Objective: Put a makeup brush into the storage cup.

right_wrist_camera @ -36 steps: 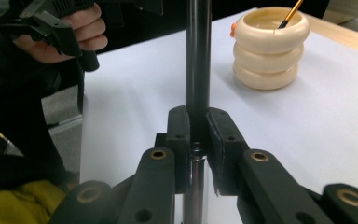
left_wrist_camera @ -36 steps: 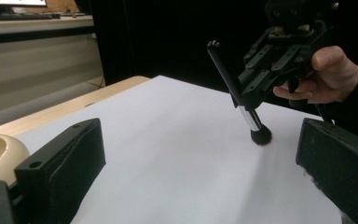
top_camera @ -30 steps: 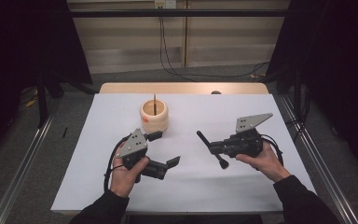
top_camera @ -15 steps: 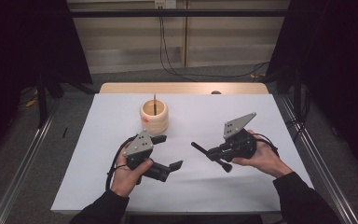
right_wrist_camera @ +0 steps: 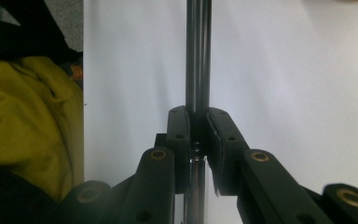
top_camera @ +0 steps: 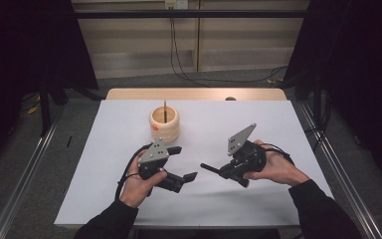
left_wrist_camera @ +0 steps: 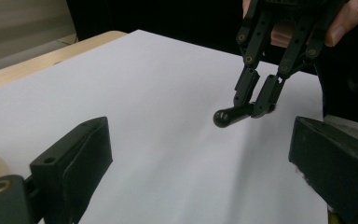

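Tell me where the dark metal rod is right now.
The dark metal rod is clamped in the right tongs, right of centre in the high view, pointing toward the open left tongs over the white table.

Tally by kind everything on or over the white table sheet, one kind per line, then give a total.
Handheld grippers: 2, the left gripper and the right gripper
Dark rods: 2, the rod in the right gripper's jaws and the upright stick
Round wooden holders: 1, the wooden holder
Total: 5
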A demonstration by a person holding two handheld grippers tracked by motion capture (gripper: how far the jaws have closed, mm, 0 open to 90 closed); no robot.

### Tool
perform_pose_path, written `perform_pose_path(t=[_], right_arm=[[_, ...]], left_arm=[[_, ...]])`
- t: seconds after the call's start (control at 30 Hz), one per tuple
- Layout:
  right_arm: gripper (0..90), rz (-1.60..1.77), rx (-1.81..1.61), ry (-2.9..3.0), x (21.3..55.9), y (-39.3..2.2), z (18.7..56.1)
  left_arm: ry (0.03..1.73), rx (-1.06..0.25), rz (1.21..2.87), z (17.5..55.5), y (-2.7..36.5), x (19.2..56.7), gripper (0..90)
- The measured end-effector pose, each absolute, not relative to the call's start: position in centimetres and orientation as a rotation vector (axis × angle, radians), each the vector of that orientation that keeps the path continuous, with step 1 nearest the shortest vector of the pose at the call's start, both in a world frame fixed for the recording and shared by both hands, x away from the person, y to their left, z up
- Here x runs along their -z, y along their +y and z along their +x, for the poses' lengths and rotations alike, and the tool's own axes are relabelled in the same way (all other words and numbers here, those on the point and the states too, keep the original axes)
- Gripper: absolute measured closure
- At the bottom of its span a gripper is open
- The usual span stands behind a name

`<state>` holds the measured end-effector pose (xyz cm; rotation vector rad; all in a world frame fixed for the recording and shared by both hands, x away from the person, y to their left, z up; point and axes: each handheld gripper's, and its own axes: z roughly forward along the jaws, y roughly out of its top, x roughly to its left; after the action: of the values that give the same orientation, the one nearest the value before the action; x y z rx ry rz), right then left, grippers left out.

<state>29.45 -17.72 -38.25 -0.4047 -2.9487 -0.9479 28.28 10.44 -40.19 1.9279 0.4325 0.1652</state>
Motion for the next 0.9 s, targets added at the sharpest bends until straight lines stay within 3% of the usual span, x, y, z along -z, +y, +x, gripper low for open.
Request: perform_pose_path(t=[0.4, 0.63, 0.9], right_arm=[[80.1, -0.323, 0.784, -2.956, 38.7, -16.4, 29.4], [80.1, -0.331, 0.731, -2.954, 38.6, -16.1, 29.2], [80.1, -0.289, 0.697, -2.963, 38.9, -15.8, 29.2]], left_arm=[[0.369, -0.101, 2.016, 28.5, 9.0, 40.5, 9.0], [0.337, -0.062, 2.110, 28.7, 7.9, 39.8, 14.9], [0.282, -0.020, 2.241, 28.6, 6.2, 39.8, 15.9]])
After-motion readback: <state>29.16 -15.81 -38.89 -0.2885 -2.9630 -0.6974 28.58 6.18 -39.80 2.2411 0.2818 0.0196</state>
